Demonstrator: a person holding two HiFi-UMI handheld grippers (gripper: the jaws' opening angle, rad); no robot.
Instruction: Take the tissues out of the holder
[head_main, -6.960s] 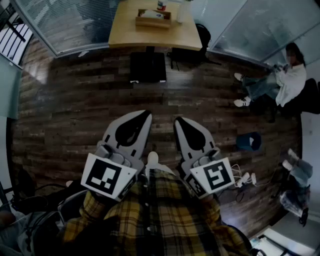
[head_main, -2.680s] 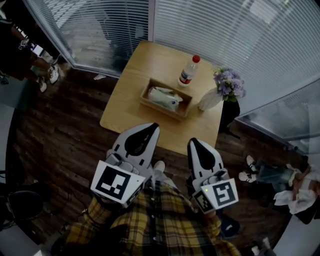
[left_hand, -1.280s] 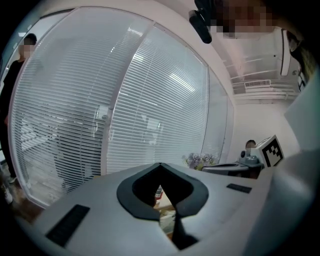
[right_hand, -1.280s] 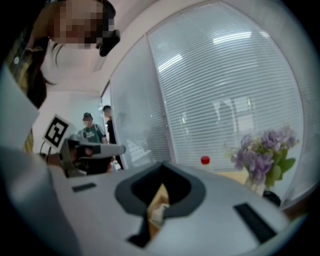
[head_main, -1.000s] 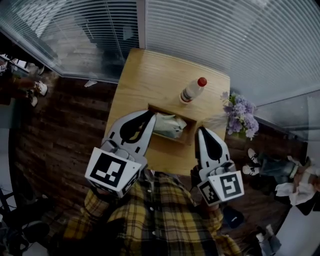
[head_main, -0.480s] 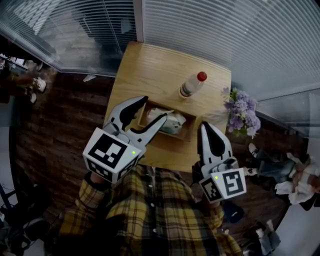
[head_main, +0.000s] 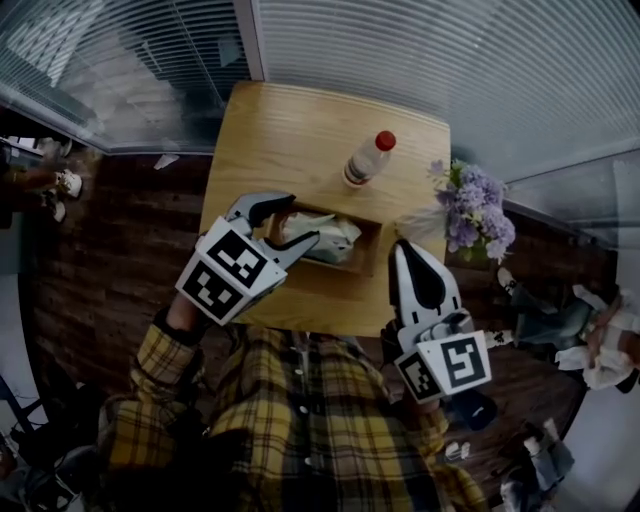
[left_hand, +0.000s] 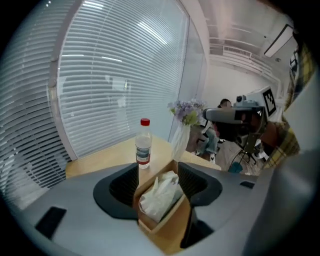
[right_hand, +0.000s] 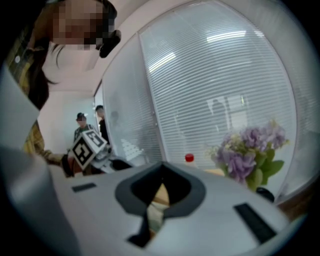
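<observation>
A white pack of tissues lies in an open wooden holder on the small wooden table. My left gripper is tilted down over the holder's left end. Its jaws have just been opening and now stand wide. In the left gripper view the tissues and the holder's near end sit between the left gripper's pads, with no pad pressing on them. My right gripper hovers at the table's near edge, right of the holder. It is shut and holds nothing, as the right gripper view also shows.
A clear water bottle with a red cap stands just behind the holder. A vase of purple flowers stands at the table's right corner. Window blinds run along the far side. A seated person is at the right edge.
The left gripper has gone forward and down onto the holder, rolled, and opened from shut to wide. The right gripper has hardly moved.
</observation>
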